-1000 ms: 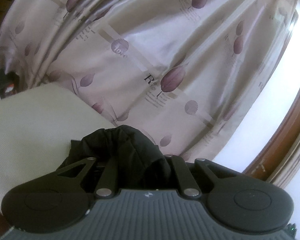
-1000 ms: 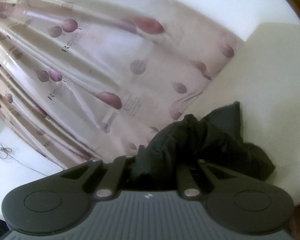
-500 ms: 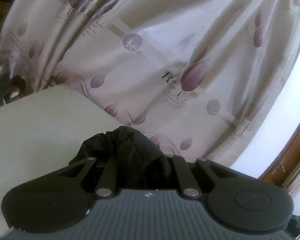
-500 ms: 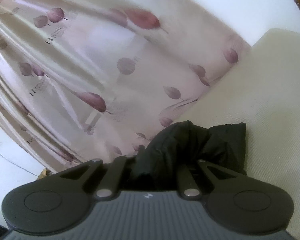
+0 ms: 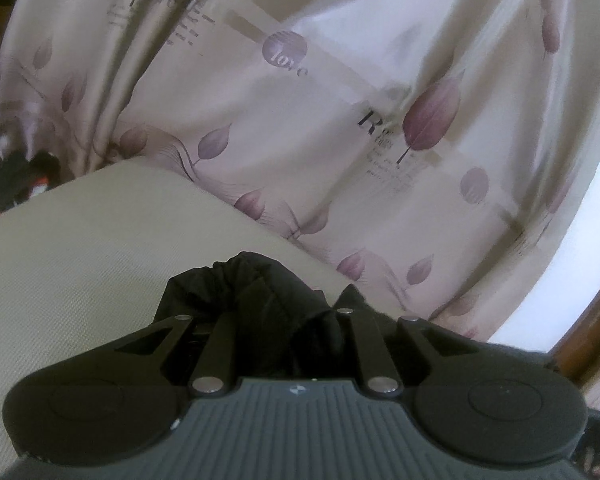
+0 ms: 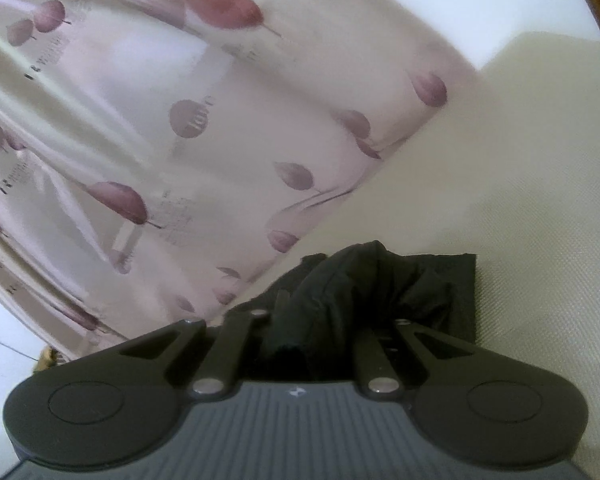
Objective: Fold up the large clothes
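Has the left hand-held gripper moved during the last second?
Yes. The left hand-held gripper, shut on the black garment, swung leftward: the curtain print slid right.

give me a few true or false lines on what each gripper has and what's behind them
1. The left gripper is shut on black cloth. True.
2. The right gripper is open and holds nothing. False: it is shut on bunched black cloth.
3. A curtain printed with purple leaves hangs behind the pale surface. True.
4. The cloth in the grippers is bright red. False: it is black.
5. In the right wrist view, the pale surface lies to the right of the curtain. True.
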Demonstrator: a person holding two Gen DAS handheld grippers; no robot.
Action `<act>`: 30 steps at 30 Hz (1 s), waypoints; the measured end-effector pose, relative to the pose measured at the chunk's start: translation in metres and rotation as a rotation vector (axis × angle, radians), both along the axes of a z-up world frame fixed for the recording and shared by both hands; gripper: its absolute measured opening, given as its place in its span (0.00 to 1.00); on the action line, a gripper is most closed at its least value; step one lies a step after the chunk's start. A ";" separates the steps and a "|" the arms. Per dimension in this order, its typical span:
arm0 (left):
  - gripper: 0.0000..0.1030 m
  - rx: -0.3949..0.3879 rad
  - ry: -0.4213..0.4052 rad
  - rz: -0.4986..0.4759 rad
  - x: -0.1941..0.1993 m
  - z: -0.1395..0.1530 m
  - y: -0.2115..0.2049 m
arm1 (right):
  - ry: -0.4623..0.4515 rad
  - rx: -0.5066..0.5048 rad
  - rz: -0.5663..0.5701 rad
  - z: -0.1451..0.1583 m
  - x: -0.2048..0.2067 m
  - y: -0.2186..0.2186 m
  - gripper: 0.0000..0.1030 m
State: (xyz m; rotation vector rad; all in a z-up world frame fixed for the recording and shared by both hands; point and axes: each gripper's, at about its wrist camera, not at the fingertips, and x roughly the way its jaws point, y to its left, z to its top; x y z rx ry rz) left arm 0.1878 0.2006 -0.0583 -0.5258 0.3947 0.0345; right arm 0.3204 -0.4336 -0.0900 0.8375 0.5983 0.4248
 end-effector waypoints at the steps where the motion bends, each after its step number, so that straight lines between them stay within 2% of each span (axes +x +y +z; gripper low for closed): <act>1: 0.18 0.015 0.005 0.003 0.003 -0.002 -0.002 | 0.004 -0.006 -0.004 -0.002 0.003 0.001 0.08; 12: 0.19 0.133 0.074 0.030 0.031 -0.020 -0.018 | 0.058 -0.052 -0.038 -0.035 0.025 0.012 0.08; 23: 0.20 0.174 0.118 0.041 0.049 -0.032 -0.023 | 0.075 -0.123 -0.038 -0.045 0.033 0.021 0.08; 30: 0.21 0.187 0.137 0.044 0.056 -0.038 -0.024 | 0.086 -0.128 -0.042 -0.051 0.037 0.024 0.07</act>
